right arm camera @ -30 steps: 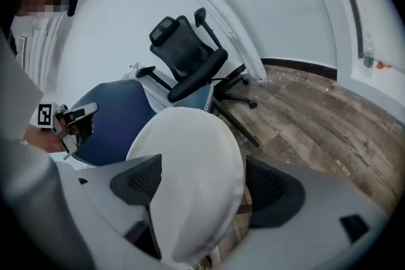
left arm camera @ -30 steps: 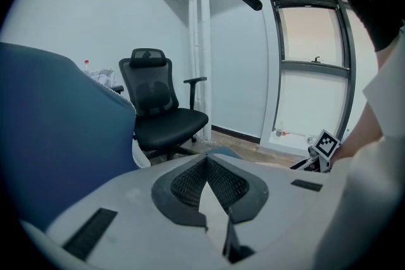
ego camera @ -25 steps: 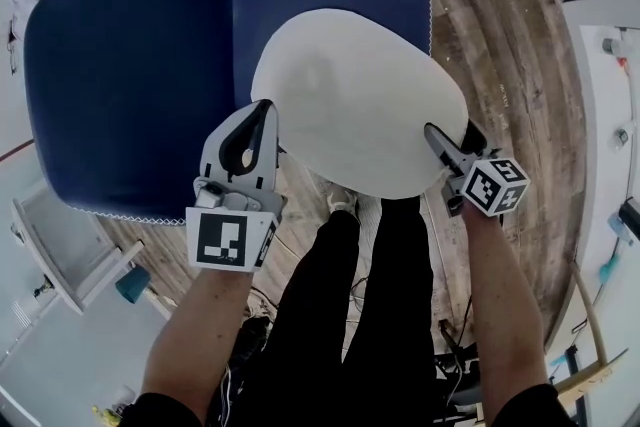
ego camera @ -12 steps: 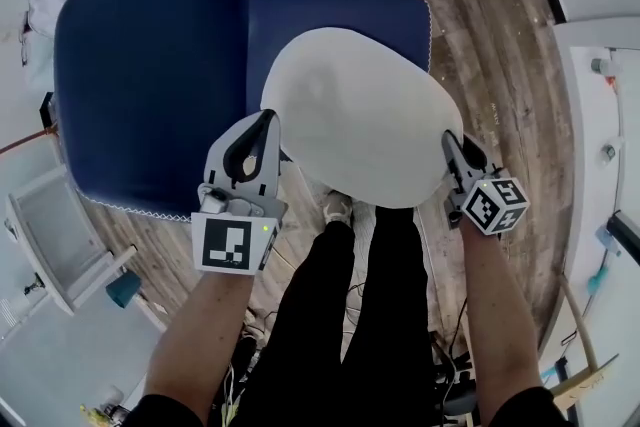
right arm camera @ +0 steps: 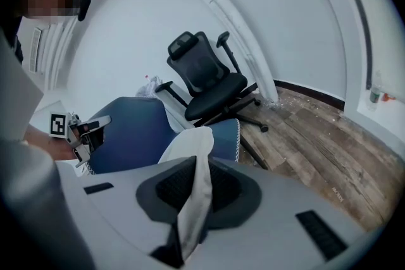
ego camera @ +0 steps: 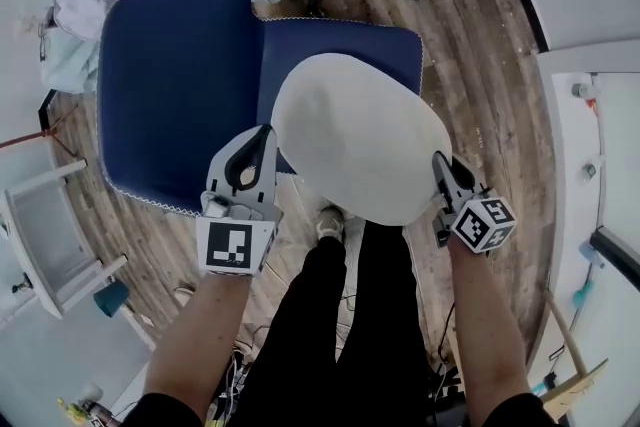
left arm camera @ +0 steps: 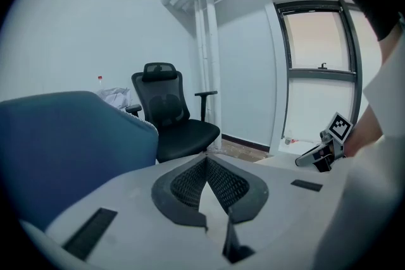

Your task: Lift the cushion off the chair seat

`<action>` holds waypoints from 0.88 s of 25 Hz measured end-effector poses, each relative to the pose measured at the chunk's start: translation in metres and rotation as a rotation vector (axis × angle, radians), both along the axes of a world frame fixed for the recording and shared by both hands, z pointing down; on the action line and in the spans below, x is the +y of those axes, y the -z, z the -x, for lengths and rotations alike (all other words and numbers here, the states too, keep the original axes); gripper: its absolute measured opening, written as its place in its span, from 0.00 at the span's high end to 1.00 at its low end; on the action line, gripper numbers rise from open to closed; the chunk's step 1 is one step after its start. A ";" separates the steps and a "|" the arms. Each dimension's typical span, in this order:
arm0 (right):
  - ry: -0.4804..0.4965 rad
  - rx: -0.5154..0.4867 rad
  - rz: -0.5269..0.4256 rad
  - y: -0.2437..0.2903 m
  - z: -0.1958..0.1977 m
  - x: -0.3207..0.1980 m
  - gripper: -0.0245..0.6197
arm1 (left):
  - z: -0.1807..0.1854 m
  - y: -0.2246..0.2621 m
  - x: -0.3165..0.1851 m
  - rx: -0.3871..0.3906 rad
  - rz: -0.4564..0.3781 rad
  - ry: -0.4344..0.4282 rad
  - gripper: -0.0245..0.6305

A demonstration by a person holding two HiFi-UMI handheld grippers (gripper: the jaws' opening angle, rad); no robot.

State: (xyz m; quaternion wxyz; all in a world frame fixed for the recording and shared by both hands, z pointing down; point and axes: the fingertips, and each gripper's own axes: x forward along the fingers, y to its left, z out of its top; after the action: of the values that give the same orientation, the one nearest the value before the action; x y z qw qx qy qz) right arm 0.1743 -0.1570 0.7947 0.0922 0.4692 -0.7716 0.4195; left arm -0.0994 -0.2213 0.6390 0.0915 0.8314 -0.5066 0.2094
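1 cushion (ego camera: 360,140) over 1 chair (ego camera: 170,85) seat's front edge. 2 grippers: L gripper (ego camera: 264,133) clamps cushion's left rim; R gripper (ego camera: 438,161), jaws just closing, pinches right rim.

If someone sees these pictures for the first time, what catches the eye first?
A large white oval cushion fills the middle of the head view, pinched at its side edges by the left gripper and the right gripper, whose jaws have just been closing on the fabric. Beneath it stands a dark blue upholstered chair with white piping.
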 end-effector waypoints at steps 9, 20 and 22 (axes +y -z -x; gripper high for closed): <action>0.023 0.005 -0.044 0.054 0.019 -0.007 0.89 | 0.007 0.052 -0.006 0.006 -0.057 0.002 0.96; 0.063 0.030 -0.065 0.121 0.045 -0.014 0.89 | 0.019 0.115 0.003 -0.021 -0.095 -0.025 0.96; 0.077 0.037 -0.086 0.135 0.049 -0.017 0.89 | 0.021 0.121 0.004 -0.025 -0.098 -0.024 0.96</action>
State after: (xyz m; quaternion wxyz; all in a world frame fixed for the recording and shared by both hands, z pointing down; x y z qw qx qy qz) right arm 0.1258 -0.1738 0.6599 0.1021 0.4504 -0.8046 0.3732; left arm -0.1207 -0.2172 0.5178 0.0417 0.8380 -0.5075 0.1960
